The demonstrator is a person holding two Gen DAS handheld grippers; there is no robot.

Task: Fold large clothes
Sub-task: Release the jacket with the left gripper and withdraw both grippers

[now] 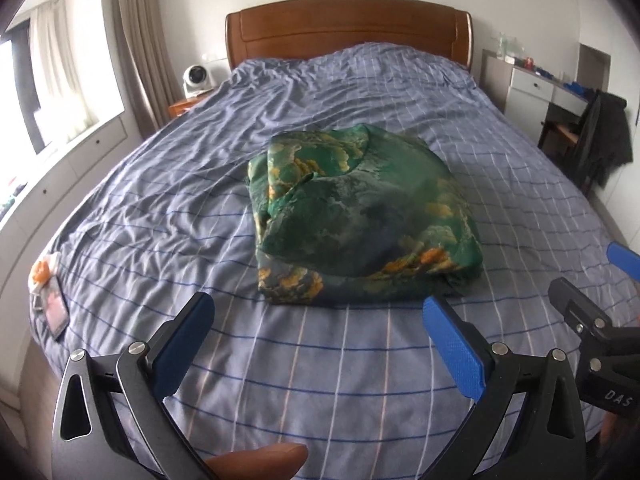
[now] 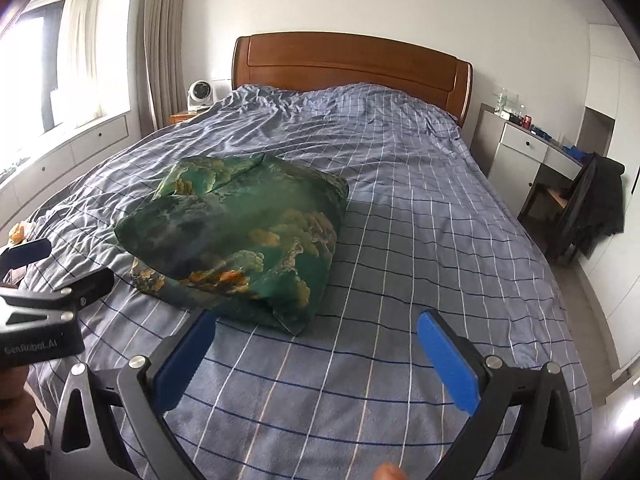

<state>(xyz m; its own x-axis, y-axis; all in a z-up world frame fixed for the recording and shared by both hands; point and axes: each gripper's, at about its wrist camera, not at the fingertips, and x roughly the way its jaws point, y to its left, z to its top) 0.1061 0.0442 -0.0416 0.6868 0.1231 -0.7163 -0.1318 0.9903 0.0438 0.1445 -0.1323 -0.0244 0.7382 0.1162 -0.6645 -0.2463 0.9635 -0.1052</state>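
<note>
1. I hold my left hand-held gripper (image 1: 318,312) low over the near end of the bed (image 1: 168,184), its blue-padded fingers (image 1: 454,350) spread wide apart with nothing between them.
2. My right hand-held gripper (image 2: 316,332) hangs beside it, likewise wide apart and holding nothing; its dark body shows at the right edge of the left wrist view.
3. The green garment (image 1: 360,216), printed with yellow and orange blooms, lies folded into a thick, roughly square bundle on the blue checked bedsheet (image 1: 360,360), about the middle of the bed and just beyond both sets of fingertips, touching neither.
4. In the right wrist view the bundle (image 2: 240,232) sits left of centre, its near corner close to my left-side finger but apart from it.
5. A fold of the cloth stands up slightly along the bundle's far left side.
6. A wooden headboard (image 1: 348,28) closes the far end of the bed, with a small white fan (image 1: 197,76) on a nightstand to its left.
7. A phone (image 1: 56,310) and a small orange-and-white item lie at the bed's left edge.
8. A dark jacket (image 2: 600,204) hangs over a chair at a white counter (image 2: 528,144) on the right.
9. A fingertip (image 1: 260,460) shows at the bottom of the left wrist view.
</note>
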